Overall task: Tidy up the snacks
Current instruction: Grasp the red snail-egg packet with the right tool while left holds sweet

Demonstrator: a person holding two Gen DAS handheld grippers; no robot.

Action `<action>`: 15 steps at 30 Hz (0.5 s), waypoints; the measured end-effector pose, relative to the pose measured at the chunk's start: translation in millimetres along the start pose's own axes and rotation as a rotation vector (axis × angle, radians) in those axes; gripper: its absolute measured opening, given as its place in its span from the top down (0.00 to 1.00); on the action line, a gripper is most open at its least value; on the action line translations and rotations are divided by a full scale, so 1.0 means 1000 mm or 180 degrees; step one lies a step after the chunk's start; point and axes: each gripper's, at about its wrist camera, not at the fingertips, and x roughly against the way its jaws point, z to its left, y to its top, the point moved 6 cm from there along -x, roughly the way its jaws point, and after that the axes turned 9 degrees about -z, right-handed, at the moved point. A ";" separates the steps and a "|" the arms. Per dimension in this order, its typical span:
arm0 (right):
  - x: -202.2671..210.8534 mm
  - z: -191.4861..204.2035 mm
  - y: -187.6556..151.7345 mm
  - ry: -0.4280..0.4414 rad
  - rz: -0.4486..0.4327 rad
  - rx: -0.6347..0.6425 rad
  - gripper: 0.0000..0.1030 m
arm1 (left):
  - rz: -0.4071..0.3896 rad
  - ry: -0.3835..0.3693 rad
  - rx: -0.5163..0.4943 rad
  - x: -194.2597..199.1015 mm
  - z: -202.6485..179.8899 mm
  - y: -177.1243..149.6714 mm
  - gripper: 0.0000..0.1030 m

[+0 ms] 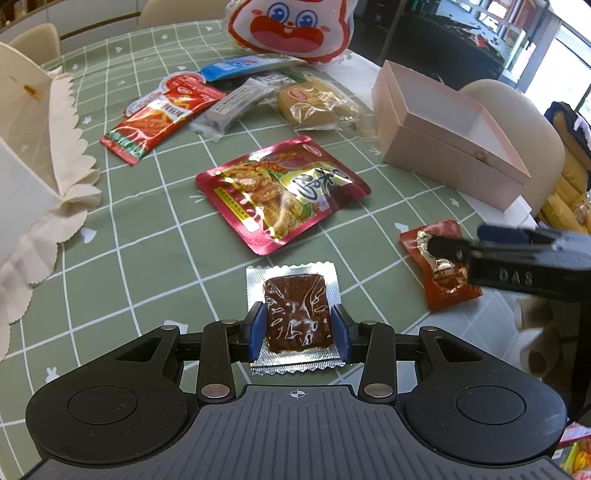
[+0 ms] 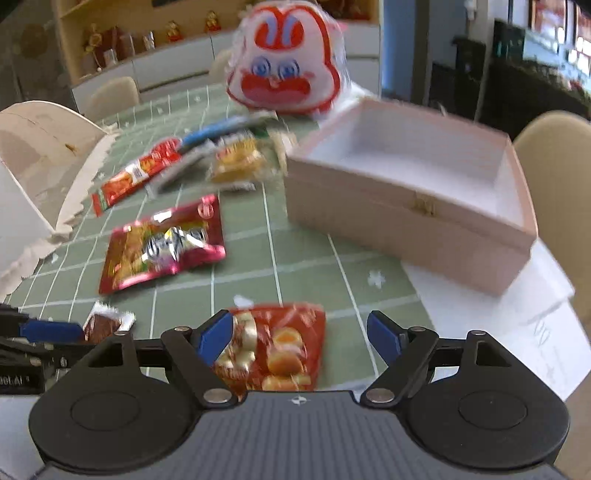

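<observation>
A brown snack in a silver wrapper (image 1: 295, 317) sits between the blue pads of my left gripper (image 1: 299, 332), which is shut on its sides just above the green checked tablecloth (image 1: 147, 240). The same packet (image 2: 105, 323) shows at the left edge of the right wrist view. A small red snack packet (image 2: 273, 347) lies on the cloth under my right gripper (image 2: 301, 332), whose jaws stand wide apart and do not touch it. In the left wrist view that right gripper (image 1: 458, 240) hovers over the red packet (image 1: 447, 288). An open pink box (image 2: 388, 221) stands empty to the right.
A large shiny red packet (image 1: 280, 192) lies mid-table. Behind it lie a long red packet (image 1: 159, 114), a grey bar (image 1: 232, 103), a yellow snack (image 1: 317, 103) and a blue packet (image 1: 240, 66). A bunny-face bag (image 1: 291, 26) stands at the back. A white box with a scalloped cloth (image 1: 66, 147) fills the left.
</observation>
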 end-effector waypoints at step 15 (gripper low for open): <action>0.018 0.010 -0.010 0.0242 -0.0042 0.0340 0.22 | 0.0018 -0.0029 -0.0123 -0.005 -0.006 0.003 0.58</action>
